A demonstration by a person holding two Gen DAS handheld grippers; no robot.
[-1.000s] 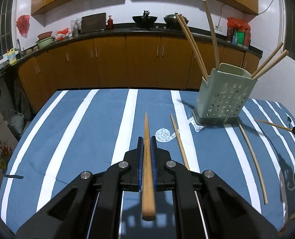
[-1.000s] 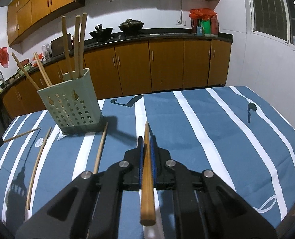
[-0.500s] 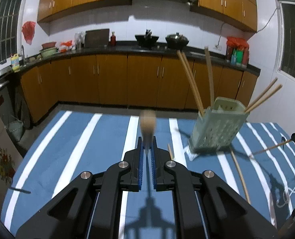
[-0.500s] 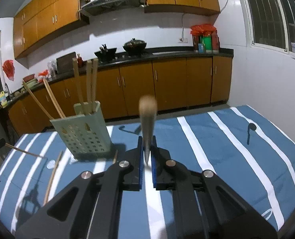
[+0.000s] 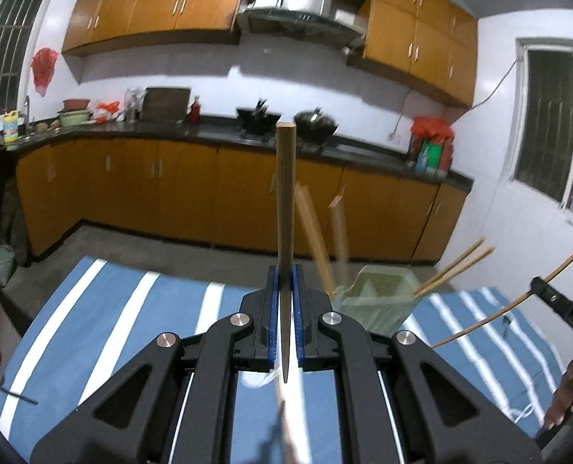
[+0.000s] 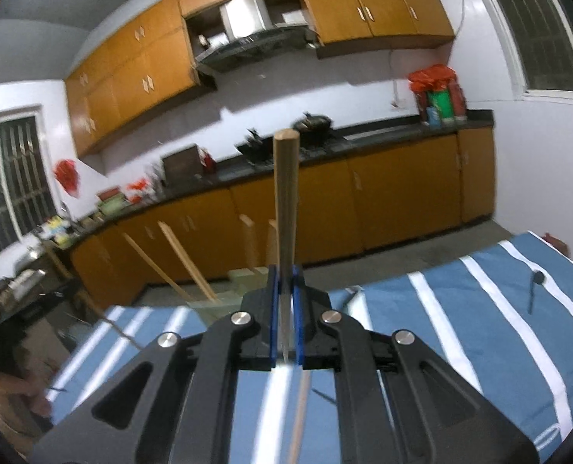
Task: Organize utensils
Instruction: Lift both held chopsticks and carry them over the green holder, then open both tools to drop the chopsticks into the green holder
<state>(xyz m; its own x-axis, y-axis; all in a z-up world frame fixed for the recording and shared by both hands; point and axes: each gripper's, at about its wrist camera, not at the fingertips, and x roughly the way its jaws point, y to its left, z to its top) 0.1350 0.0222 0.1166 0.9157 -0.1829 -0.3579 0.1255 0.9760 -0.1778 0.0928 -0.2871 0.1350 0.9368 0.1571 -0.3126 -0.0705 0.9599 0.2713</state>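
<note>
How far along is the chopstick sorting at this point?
Done: several chopsticks stand in the green holder. In hand: the left gripper and right gripper each clamp one chopstick. Left: both still need dropping in, plus one stick on the cloth.

We see each gripper, left [image 5: 286, 301] and right [image 6: 286, 301], as black angular linkage with silver screws and blue pads; sleeves seemingly hidden.

Kitchen, white walls [image 5: 151, 73], orange-brown upper cabinets [image 5: 158, 0] and lower cabinets [image 5: 185, 193], dark countertop [image 5: 131, 129], steel range hood [image 5: 298, 4], barred windows [image 5: 553, 123] both sides, grey floor [image 5: 131, 243], blue white-striped tablecloth [image 6: 479, 309].
</note>
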